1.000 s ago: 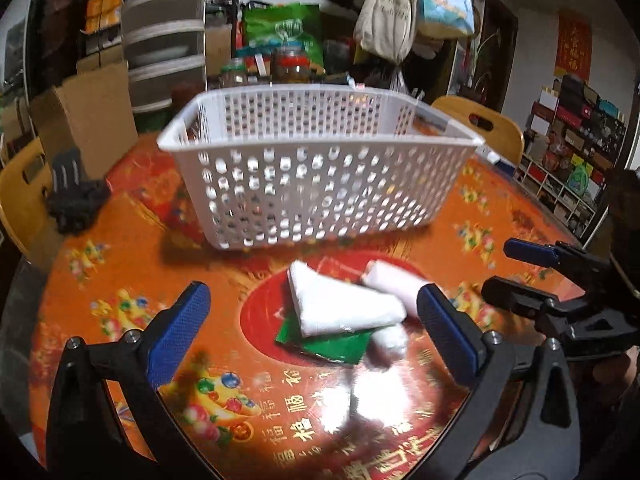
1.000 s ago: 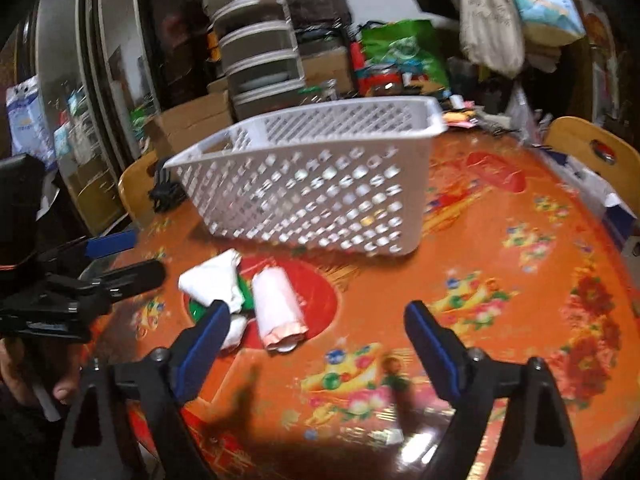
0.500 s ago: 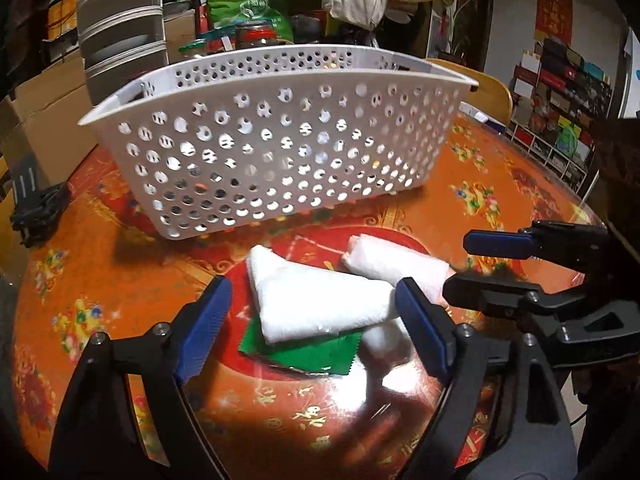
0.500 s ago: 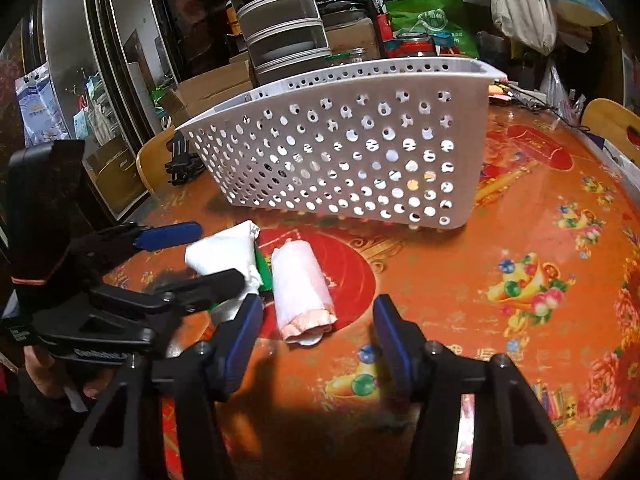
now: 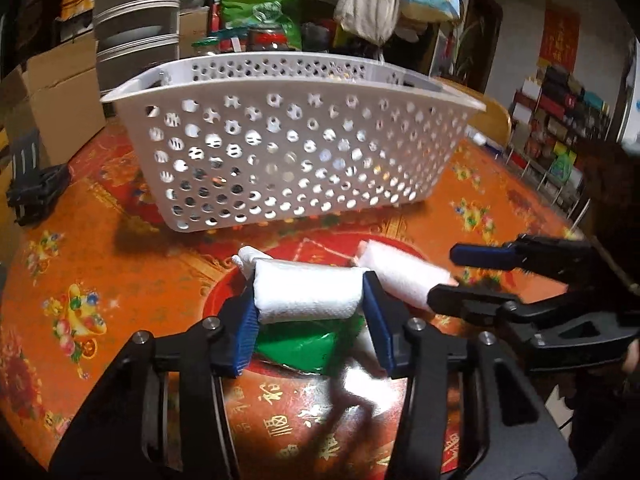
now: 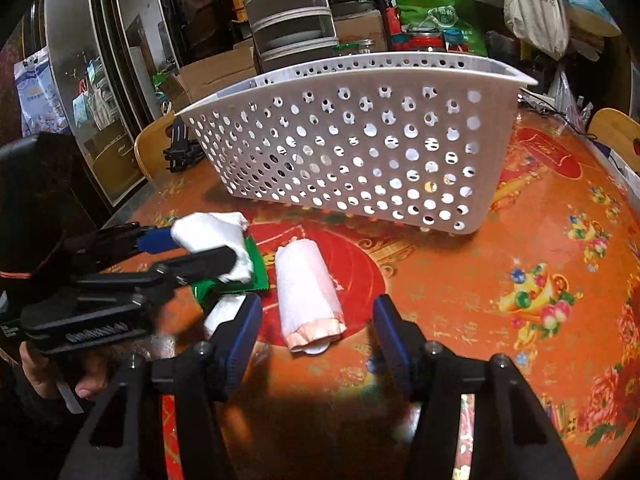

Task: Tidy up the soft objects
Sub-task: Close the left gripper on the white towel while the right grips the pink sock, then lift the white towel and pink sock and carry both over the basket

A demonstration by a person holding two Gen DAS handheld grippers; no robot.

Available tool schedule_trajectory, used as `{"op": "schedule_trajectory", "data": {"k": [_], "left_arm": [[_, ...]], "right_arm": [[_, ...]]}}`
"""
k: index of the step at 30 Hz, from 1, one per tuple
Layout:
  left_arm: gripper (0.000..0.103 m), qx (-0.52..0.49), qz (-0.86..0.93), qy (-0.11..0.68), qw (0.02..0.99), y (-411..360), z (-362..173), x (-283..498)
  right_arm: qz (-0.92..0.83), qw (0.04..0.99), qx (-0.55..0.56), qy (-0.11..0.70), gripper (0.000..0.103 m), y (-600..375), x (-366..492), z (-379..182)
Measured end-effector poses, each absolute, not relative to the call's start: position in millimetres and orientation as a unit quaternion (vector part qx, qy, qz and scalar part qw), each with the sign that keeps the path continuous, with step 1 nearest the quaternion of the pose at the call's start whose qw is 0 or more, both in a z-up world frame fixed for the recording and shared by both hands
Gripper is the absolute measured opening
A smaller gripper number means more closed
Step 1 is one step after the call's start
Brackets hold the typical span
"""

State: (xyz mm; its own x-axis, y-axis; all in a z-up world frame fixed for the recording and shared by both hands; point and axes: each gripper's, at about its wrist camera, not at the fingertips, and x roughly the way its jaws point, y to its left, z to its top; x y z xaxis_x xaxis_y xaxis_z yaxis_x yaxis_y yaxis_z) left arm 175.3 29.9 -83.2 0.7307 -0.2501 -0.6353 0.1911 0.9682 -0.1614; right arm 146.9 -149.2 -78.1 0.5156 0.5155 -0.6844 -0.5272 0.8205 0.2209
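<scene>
My left gripper [image 5: 308, 316] is closing its jaws, and both blue pads already press the ends of the white folded cloth [image 5: 306, 292], which lies on a green packet [image 5: 304, 346] at the tabletop's [image 5: 120, 264] red centre, so I can lift it toward the white basket [image 5: 288, 152] just behind. My right gripper [image 6: 318, 328] hangs with jaws apart on either side of the pink-edged roll [image 6: 308, 296] without touching it, lined up lengthwise for a sideways pinch.
</scene>
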Motion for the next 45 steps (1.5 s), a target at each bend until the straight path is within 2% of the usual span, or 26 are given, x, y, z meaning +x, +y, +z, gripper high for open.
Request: {"op": "schedule_trajectory", "data": {"k": [3, 10, 16, 23, 34, 45], "left_arm": [[0.045, -0.073, -0.122, 0.336, 0.931, 44.0, -80.5, 173.6], [0.045, -0.096, -0.129, 0.334, 0.929, 54.5, -80.0, 173.9], [0.045, -0.102, -0.130, 0.335, 0.928, 55.7, -81.5, 173.6], [0.045, -0.108, -0.130, 0.335, 0.927, 56.4, -81.6, 173.2], [0.045, -0.116, -0.140, 0.325, 0.928, 57.5, -79.5, 169.1], [0.045, -0.112, -0.147, 0.320, 0.929, 55.1, -78.6, 166.4]], "right_arm": [[0.300, 0.868, -0.013, 0.395, 0.057, -145.7, 149.1, -79.6], [0.307, 0.857, -0.025, 0.414, 0.039, -138.0, 154.0, -85.8], [0.303, 0.858, -0.036, 0.413, 0.033, -135.3, 151.0, -86.5], [0.303, 0.866, -0.050, 0.395, 0.030, -130.6, 143.5, -83.2], [0.318, 0.884, 0.028, 0.341, 0.030, -162.6, 138.2, -71.4], [0.314, 0.893, 0.033, 0.320, 0.030, -168.1, 132.7, -65.6]]}}
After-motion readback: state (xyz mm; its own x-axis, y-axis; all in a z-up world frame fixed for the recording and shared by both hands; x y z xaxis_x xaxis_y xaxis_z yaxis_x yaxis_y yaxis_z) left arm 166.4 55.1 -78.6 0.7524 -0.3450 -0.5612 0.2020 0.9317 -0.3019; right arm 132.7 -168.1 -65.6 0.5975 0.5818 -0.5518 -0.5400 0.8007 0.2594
